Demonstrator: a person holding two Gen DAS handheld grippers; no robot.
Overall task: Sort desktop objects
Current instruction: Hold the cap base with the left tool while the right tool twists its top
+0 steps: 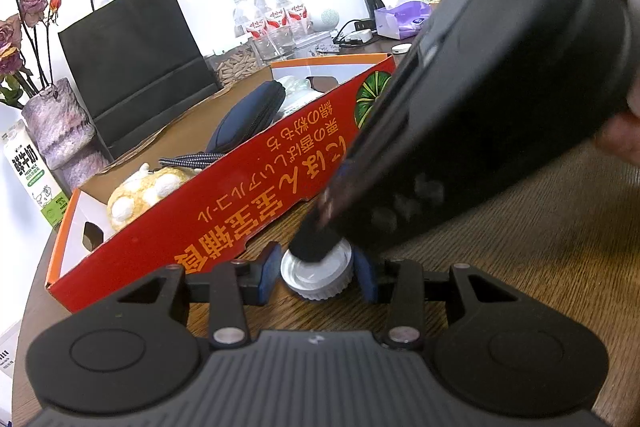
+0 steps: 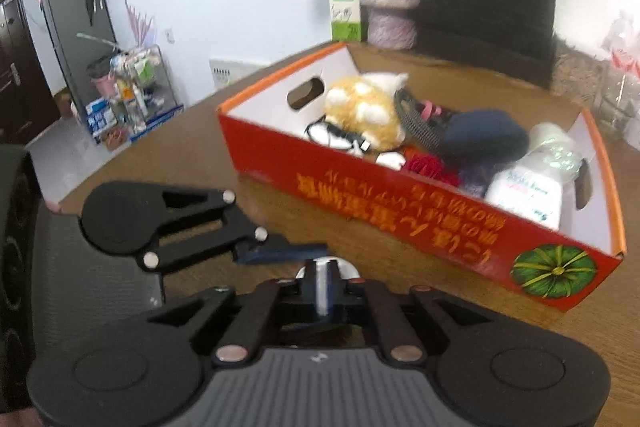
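Observation:
A small white ribbed screw cap (image 1: pixel 318 273) lies on the wooden table just in front of the red cardboard box (image 1: pixel 224 211). My left gripper (image 1: pixel 318 273) has its blue-padded fingers (image 1: pixel 267 269) close on either side of the cap. My right gripper (image 2: pixel 324 285) comes in from above; its fingers (image 1: pixel 314 239) are pinched shut on the cap's thin white rim (image 2: pixel 322 283). The box (image 2: pixel 400 223) holds a plush toy (image 2: pixel 362 111), a navy pouch (image 2: pixel 482 139), a white bottle (image 2: pixel 528 191) and cables.
A black paper bag (image 1: pixel 136 59), a vase of dried roses (image 1: pixel 56 123) and a milk carton (image 1: pixel 30 175) stand behind the box. Water bottles (image 1: pixel 276 19), a tissue box (image 1: pixel 404 19) and chargers sit at the table's far side. The table edge runs left.

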